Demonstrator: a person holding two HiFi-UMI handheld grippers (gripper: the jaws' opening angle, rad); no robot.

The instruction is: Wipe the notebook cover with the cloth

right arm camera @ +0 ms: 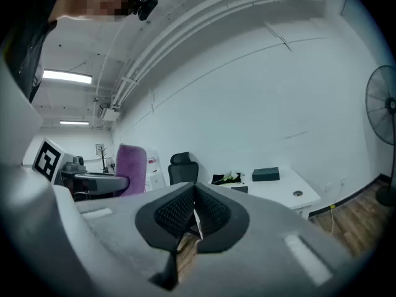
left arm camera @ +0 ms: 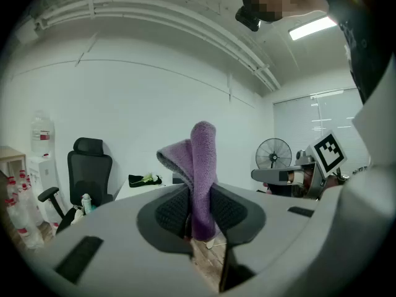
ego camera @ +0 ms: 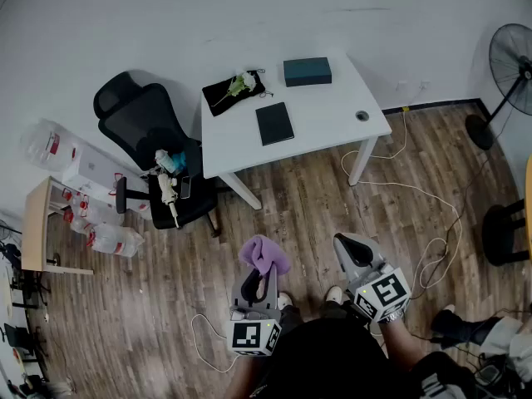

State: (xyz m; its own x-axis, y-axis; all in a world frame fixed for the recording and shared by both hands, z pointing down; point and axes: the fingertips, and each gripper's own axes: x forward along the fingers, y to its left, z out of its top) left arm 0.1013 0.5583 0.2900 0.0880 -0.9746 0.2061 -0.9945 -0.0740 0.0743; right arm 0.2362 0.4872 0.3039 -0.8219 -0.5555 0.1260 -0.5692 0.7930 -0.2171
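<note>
The left tool [left arm camera: 201, 209] is clenched on a purple cloth [left arm camera: 203, 166]. Its two padded jaws pinch the lower part of the cloth, and the rest stands up above them in a loose fold. The right tool [right arm camera: 194, 212] is closed with its jaws pressed together and nothing between them. Both tools hang side by side, close to the person's body and over the wooden floor [ego camera: 316, 214], well apart from the white worktop [ego camera: 332, 110].

The dark notebook [ego camera: 274, 124] lies flat near the middle of the worktop, closer to its front edge, with bare surface on all sides. A teal box [ego camera: 307, 71] sits by the back edge. A black pouch [ego camera: 233, 90] with a pale flower on it lies at the back left corner. Both are apart from the notebook.

A black office chair [ego camera: 150, 152] stands just beside the worktop's left edge. A white cable [ego camera: 416, 198] winds across the floor by the right front leg. A fan [ego camera: 509, 65] stands further right.
</note>
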